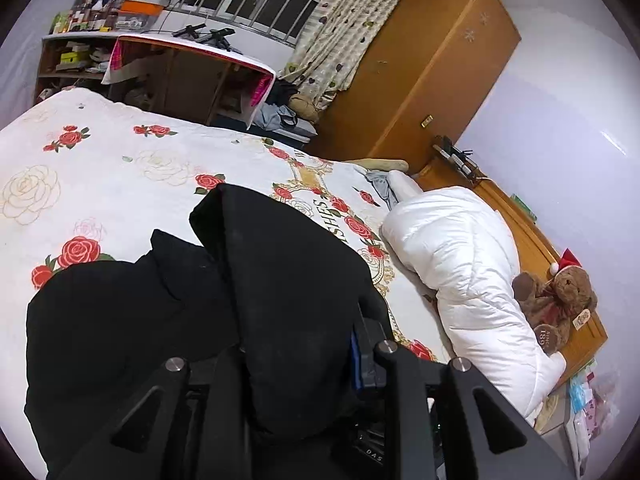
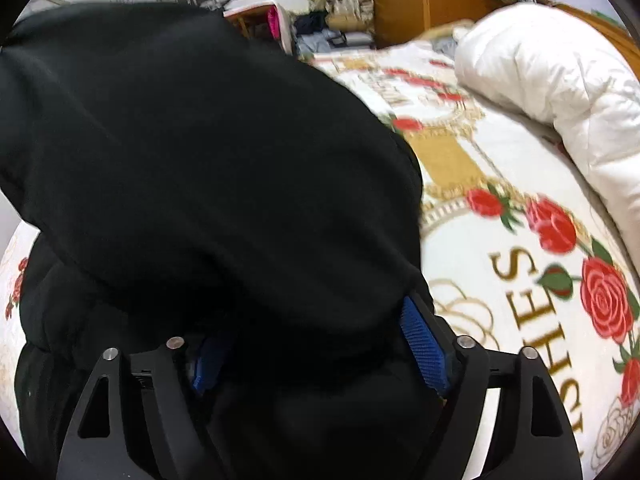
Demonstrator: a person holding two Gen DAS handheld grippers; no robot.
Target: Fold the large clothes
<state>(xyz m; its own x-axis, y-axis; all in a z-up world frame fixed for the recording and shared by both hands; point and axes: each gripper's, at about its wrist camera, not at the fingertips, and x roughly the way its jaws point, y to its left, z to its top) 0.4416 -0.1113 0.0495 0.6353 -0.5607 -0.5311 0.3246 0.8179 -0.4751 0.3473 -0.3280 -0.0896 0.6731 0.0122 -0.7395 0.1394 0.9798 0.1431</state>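
1. While the black coat (image 1: 132, 320) lies bunched on the rose-print bed (image 1: 100, 168), we hold one fold of it raised in our left gripper (image 1: 304, 360), which is clenched on the fabric, probably to carry that part over the rest.
2. Our right gripper (image 2: 316, 344) stands wide, its blue pads (image 2: 424, 344) either side of a thick dark bulge of coat; we cannot tell whether they press on it.
3. A white duvet (image 1: 472, 260) sits rolled near the headboard, leaving the bedspread free for folding.
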